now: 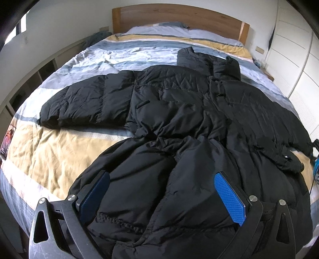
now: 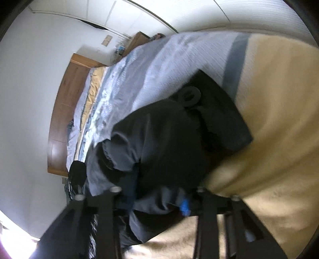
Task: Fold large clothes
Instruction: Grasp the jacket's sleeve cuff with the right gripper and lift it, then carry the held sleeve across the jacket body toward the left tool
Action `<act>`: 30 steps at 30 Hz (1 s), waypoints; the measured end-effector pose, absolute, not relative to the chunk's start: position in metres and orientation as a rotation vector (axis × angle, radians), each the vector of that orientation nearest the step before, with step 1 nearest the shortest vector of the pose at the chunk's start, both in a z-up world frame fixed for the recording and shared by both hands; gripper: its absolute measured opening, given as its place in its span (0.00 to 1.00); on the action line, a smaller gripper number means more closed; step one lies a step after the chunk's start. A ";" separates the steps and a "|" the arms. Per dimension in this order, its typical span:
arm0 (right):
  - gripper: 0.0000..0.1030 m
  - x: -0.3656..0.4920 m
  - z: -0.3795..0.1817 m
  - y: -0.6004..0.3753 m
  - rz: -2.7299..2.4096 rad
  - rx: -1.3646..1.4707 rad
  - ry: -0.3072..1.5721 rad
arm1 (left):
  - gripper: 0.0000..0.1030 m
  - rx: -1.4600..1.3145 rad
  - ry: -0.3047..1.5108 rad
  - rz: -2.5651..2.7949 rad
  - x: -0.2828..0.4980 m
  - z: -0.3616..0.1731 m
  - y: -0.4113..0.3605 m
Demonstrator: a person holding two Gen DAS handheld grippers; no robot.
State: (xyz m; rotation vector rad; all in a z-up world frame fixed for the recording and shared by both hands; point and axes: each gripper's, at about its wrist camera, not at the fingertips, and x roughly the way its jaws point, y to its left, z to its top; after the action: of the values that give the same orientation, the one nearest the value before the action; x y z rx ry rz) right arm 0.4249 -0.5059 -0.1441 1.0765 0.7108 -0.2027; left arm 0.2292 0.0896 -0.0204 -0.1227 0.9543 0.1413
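A large black puffer jacket (image 1: 179, 103) lies spread on the bed, one sleeve stretched to the left, collar toward the headboard. My left gripper (image 1: 161, 191) is open, its blue pads (image 1: 229, 197) wide apart on either side of a bulge of the jacket's lower part. In the blurred right wrist view, my right gripper (image 2: 157, 203) is shut on a fold of the black jacket (image 2: 159, 139), which bunches up in front of the camera. A cuff tab with a round fastener (image 2: 190, 95) shows beyond it.
The bed (image 1: 49, 151) has a striped blue, white and tan cover, with a wooden headboard (image 1: 179, 16) and pillows at the far end. White wardrobe doors (image 1: 295, 59) stand to the right. Low shelves (image 1: 30, 83) run along the left wall.
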 end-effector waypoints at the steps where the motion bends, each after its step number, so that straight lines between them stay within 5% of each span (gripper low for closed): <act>1: 0.17 0.423 -0.141 -0.506 -0.202 1.059 0.705 | 0.99 -0.120 0.953 0.138 0.229 -0.020 0.089; 6: 0.09 0.429 -0.099 -0.491 -0.190 0.910 0.656 | 0.99 -0.124 0.946 0.127 0.230 -0.021 0.087; 30: 0.07 0.441 0.043 -0.316 0.183 0.540 0.564 | 0.99 -0.241 0.899 0.140 0.206 -0.018 0.124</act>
State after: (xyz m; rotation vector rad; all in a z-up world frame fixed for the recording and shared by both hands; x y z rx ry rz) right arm 0.4407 -0.3164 0.0425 0.5405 0.5638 0.1826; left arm 0.2055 0.1244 -0.0176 -0.2410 0.8990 0.1402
